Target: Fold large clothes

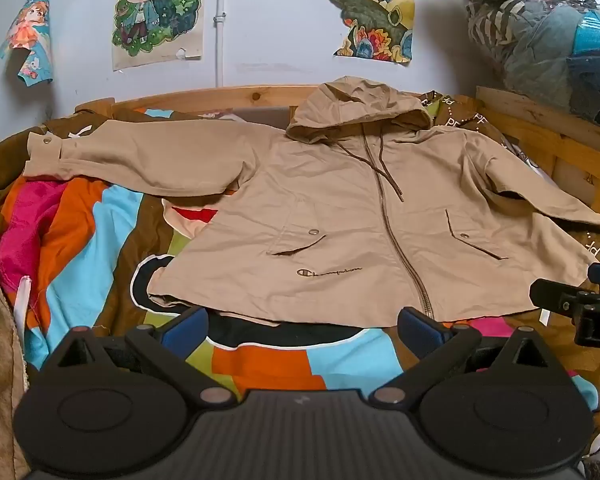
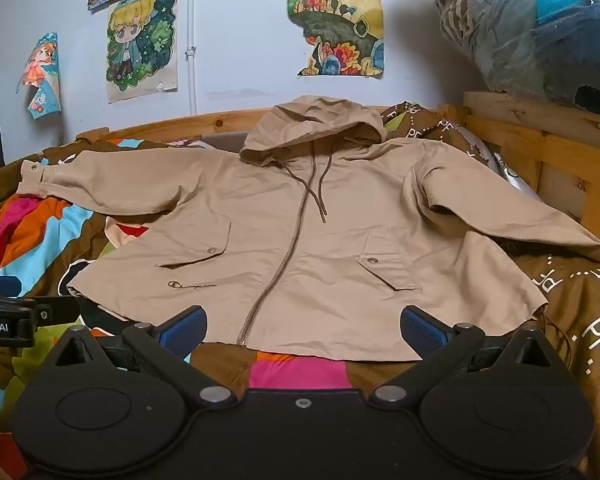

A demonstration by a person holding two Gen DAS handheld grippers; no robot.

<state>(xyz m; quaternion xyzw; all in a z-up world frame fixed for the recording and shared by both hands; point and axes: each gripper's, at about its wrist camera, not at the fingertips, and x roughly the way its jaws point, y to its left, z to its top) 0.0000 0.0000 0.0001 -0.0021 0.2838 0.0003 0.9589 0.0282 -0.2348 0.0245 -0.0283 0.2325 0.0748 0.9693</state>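
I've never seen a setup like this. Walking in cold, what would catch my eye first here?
Probably the tan hooded jacket, spread flat and zipped up on a loud patchwork blanket of pink, orange and blue. Next, the two open grippers with blue fingertips, the left gripper and the right gripper, poised at the jacket's hem. Behind, cartoon posters hang on the pale wall.

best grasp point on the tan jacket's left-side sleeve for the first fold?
Probably the cuff end of the sleeve, by the snap. It lies flat, stretched out to the left of the jacket on the blanket. Bring the left gripper, jaws open, in from the left and pinch the free cuff edge.
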